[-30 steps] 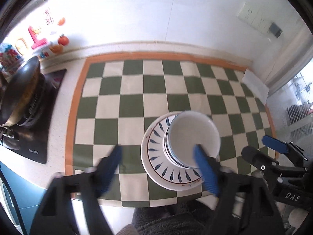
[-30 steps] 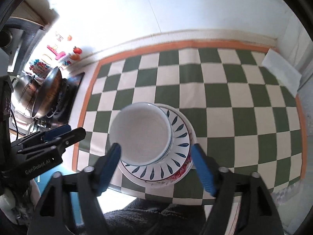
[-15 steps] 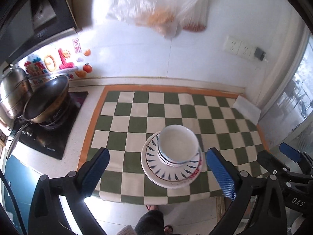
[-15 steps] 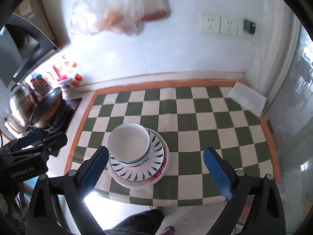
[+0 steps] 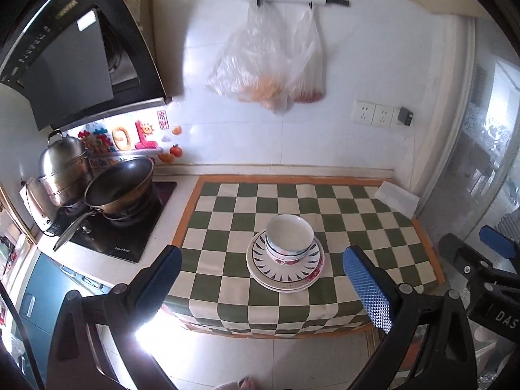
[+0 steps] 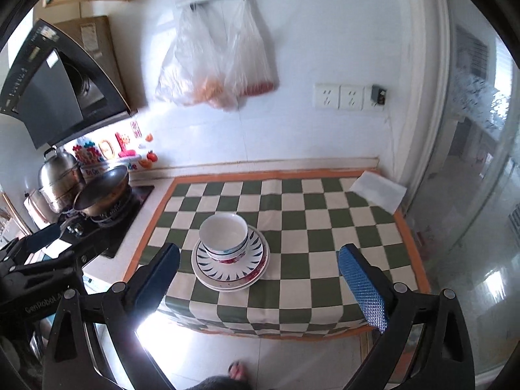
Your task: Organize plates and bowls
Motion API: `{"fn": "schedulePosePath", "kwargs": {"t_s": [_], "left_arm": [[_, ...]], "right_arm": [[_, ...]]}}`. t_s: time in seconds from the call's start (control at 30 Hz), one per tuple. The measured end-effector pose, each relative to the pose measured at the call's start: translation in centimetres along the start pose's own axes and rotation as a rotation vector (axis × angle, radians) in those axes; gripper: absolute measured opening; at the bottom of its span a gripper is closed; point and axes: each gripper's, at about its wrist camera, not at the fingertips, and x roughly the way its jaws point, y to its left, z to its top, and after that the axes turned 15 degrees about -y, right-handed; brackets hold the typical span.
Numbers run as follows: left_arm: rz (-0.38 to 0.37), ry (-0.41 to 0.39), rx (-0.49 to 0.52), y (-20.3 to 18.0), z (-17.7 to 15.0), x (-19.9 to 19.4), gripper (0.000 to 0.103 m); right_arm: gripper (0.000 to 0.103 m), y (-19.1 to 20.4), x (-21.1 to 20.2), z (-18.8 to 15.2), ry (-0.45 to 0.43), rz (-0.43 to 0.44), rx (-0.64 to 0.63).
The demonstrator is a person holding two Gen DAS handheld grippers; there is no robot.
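- Left wrist view gives me the counter first: a green-and-white checked cloth (image 5: 292,201) with an orange border covers it, and its front edge hangs over the counter's lip.
- To the left of the cloth stands a black cooktop (image 5: 123,227) with a dark wok (image 5: 120,185) and a steel pot (image 5: 63,165) on it (the pot behind the wok).
- Two clear plastic bags (image 5: 269,61) hang from a rail on the white wall above the cloth.
- The stack of plates (image 5: 286,269) lies on the cloth toward its front, with the bowls (image 5: 289,237) nested on top of it, upright.
- My left gripper (image 5: 263,276) has its jaws spread wide, having just been opening, with nothing between them; the stack shows in the gap, well beyond the blue pads and untouched.
- My right gripper (image 6: 260,273) is likewise spread wide with nothing held, also just opened; in its view the plates (image 6: 230,266) and bowls (image 6: 224,234) sit nearer its left finger, well apart from both.
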Motion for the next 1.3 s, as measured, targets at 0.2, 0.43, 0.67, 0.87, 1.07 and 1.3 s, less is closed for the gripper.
{"fn": "schedulePosePath", "kwargs": {"t_s": [0.2, 0.43, 0.67, 0.87, 1.07, 1.3], "left_arm": [[-0.010, -0.042, 0.007, 1.0, -0.2, -3.1, 0.102], [-0.012, -0.047, -0.009, 2.7, -0.8, -5.1, 0.102], [-0.008, -0.044, -0.017, 3.7, -1.5, -6.2, 0.102], [-0.008, -0.045, -0.018, 3.9, -1.7, -6.5, 0.102], [-0.005, -0.049, -0.014, 4.2, -1.8, -6.7, 0.102], [-0.010, -0.059, -0.007, 4.9, -1.8, -7.3, 0.102]], "right_arm": [[0.100, 0.9, -4.5, 0.3, -0.039, -0.016, 0.009], [0.100, 2.4, -7.9, 0.4, -0.074, -0.045, -0.003], [0.100, 3.7, -9.2, 0.0, -0.079, -0.053, -0.012], [0.100, 4.6, -9.2, -0.5, -0.071, -0.050, -0.032], [0.100, 4.9, -9.4, -0.7, -0.076, -0.054, -0.026], [0.100, 5.2, -9.3, -1.0, -0.078, -0.061, -0.016]]}}
